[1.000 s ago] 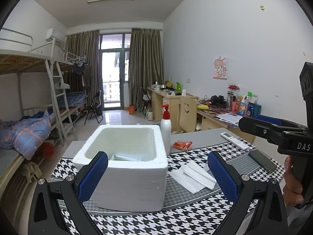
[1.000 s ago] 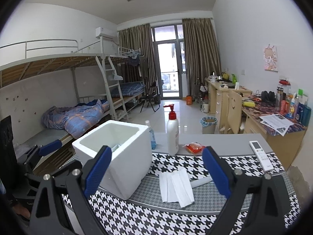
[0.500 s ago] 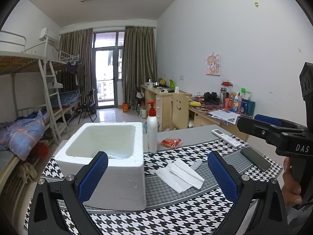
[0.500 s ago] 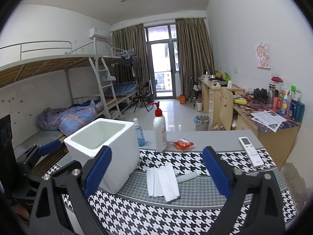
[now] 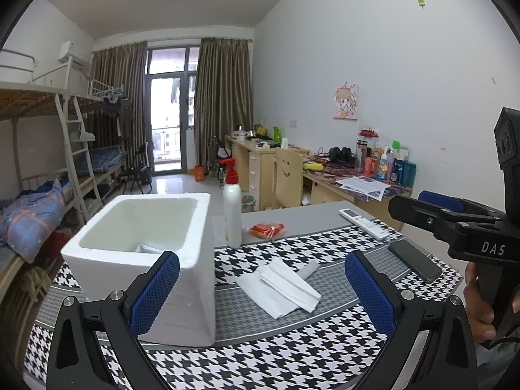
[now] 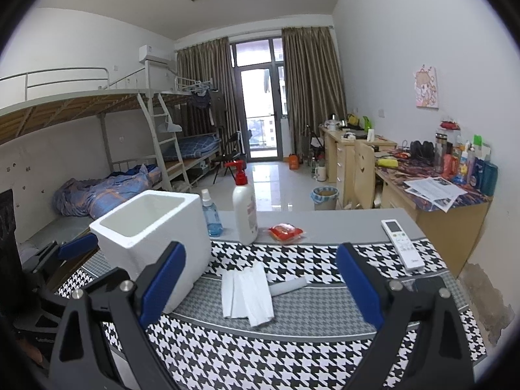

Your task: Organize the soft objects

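Observation:
A white foam box point(image 5: 146, 250) point(image 6: 152, 237) stands on the left of the houndstooth mat, with something white lying inside it point(image 5: 148, 248). White folded tissues point(image 5: 279, 287) point(image 6: 247, 292) lie on the mat in the middle, and a grey tube point(image 5: 308, 268) point(image 6: 289, 286) pokes out from behind them. My left gripper point(image 5: 261, 292) is open and hangs above the mat in front of the box and tissues. My right gripper point(image 6: 260, 287) is open too, with the tissues seen between its blue pads. Neither holds anything.
A lotion pump bottle point(image 5: 232, 211) point(image 6: 244, 208), a blue spray bottle point(image 6: 210, 214) and a red packet point(image 5: 266, 230) point(image 6: 286, 231) stand behind the mat. A remote point(image 6: 403, 239) and a dark phone point(image 5: 414, 265) lie at the right. A desk and bunk beds are beyond the table.
Both views have swung to the right: the foam box has slid leftward in frame and the tissues now sit nearer the middle. Both grippers stay open.

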`<control>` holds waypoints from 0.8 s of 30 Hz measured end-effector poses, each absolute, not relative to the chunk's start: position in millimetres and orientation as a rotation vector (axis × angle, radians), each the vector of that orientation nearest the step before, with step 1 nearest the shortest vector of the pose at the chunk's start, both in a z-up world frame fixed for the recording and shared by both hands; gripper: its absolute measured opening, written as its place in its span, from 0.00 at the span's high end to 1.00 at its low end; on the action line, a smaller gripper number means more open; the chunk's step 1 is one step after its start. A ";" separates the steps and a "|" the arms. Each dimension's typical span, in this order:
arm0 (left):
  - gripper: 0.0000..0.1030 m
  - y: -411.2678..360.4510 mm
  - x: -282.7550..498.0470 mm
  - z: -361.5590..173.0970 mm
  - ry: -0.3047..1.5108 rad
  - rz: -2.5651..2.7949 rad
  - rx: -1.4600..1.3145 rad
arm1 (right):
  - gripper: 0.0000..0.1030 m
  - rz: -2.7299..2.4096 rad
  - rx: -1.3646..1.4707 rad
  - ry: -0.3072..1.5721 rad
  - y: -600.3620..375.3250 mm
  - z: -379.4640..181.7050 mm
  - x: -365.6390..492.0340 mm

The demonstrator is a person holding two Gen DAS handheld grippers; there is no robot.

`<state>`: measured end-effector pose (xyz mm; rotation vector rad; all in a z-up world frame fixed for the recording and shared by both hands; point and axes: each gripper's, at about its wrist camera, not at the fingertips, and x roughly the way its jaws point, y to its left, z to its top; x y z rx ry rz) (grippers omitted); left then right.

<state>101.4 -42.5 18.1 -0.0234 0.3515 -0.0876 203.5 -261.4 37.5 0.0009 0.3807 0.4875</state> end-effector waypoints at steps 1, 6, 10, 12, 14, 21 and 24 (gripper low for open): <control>0.01 -45.0 102.2 16.8 0.355 -0.090 -0.023 | 0.07 0.487 0.000 0.383 -262.1 36.6 203.8; 0.01 -50.5 106.6 10.4 0.372 -0.091 -0.029 | 0.07 0.481 0.000 0.396 -266.8 32.5 207.8; 0.01 -52.1 110.3 6.3 0.381 -0.088 -0.035 | 0.07 0.474 -0.003 0.405 -270.6 29.2 209.4; 0.01 -54.6 112.6 4.6 0.388 -0.094 -0.032 | 0.07 0.473 0.000 0.414 -272.2 28.2 211.2; 0.01 -58.3 115.2 2.8 0.396 -0.099 -0.030 | 0.07 0.471 0.000 0.417 -273.2 27.1 212.7; 0.01 -63.3 123.4 -4.1 0.419 -0.102 -0.030 | 0.07 0.465 0.003 0.433 -277.3 23.4 219.7; 0.01 -65.3 128.5 -8.3 0.435 -0.103 -0.033 | 0.07 0.461 0.001 0.440 -278.3 21.0 222.5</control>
